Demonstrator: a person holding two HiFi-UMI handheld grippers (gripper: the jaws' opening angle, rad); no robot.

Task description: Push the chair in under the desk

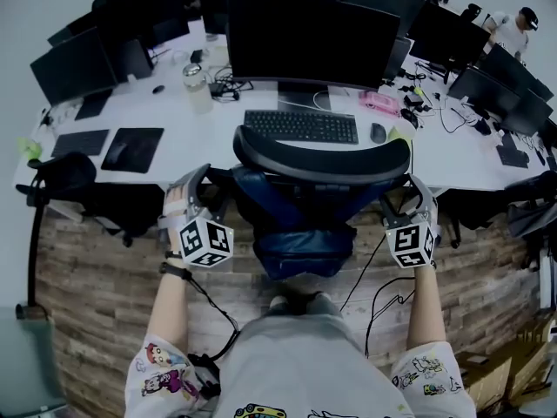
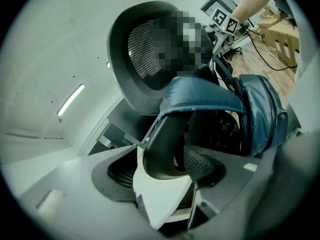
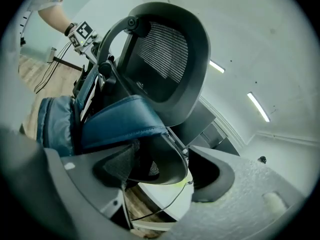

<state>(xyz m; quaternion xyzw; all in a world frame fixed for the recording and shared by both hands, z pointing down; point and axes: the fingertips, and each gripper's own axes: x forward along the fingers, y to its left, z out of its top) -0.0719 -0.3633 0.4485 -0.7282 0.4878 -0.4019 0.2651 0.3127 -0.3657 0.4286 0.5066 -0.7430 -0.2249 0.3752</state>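
Note:
The black mesh office chair (image 1: 322, 159) stands with its back toward me, tight against the white desk (image 1: 218, 142), a blue jacket (image 1: 300, 225) draped over its backrest. My left gripper (image 1: 198, 181) is at the backrest's left edge and my right gripper (image 1: 409, 194) at its right edge. In the left gripper view the chair's dark rim (image 2: 160, 154) lies between the jaws of the left gripper (image 2: 165, 171), with a gap on one side. The right gripper (image 3: 160, 176) likewise straddles the rim (image 3: 165, 159) loosely. Both are open.
On the desk are a large monitor (image 1: 300, 37), a keyboard (image 1: 300, 126), a mouse (image 1: 378, 132), a bottle (image 1: 197, 85) and a pink item (image 1: 379, 103). Cables (image 1: 383, 294) hang to the wood floor. Another dark chair (image 1: 65, 177) stands at the left.

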